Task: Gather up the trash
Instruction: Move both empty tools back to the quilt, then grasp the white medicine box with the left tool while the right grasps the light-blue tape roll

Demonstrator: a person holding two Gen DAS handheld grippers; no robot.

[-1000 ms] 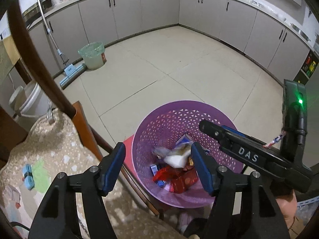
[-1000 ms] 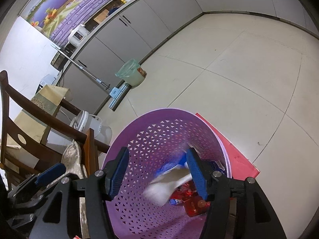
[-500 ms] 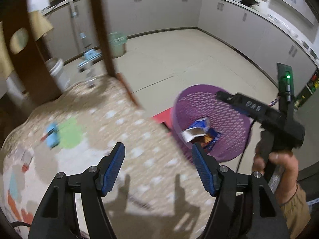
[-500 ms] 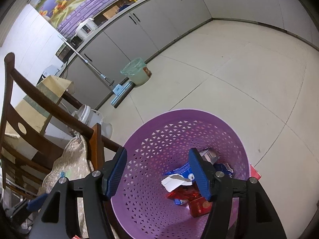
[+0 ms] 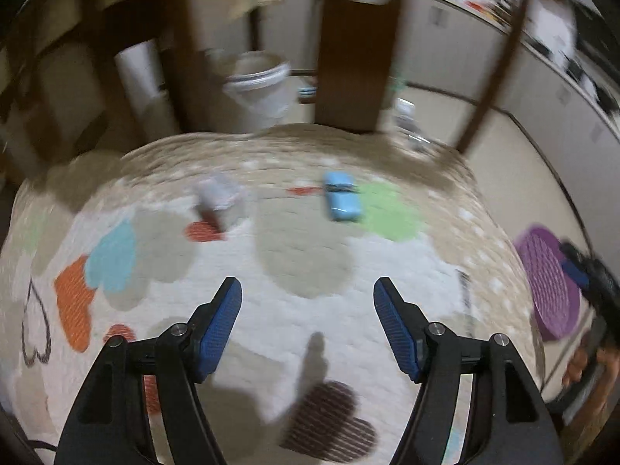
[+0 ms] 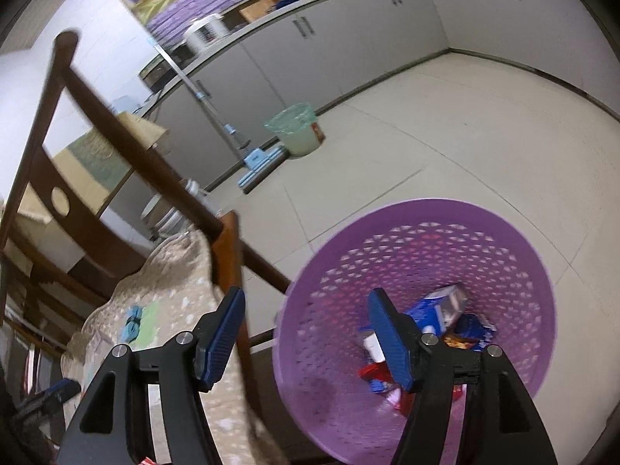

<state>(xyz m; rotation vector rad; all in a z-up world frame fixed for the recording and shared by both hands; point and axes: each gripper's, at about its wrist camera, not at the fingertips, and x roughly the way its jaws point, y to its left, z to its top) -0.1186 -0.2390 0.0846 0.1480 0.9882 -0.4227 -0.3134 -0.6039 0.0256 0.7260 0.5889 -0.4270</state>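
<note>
Left wrist view is blurry, but the left gripper (image 5: 308,323) hangs over the patterned chair cushion (image 5: 310,329) with its jaws apart and nothing between them. Two bits of trash still sit there: a light blue packet (image 5: 343,200) and a small grey-white wrapper (image 5: 221,201). The right gripper (image 6: 306,335) is empty too, jaws spread above the purple basket (image 6: 445,248), which already holds several wrappers (image 6: 438,310). So I'd say mostly done, those two pickups left.
</note>
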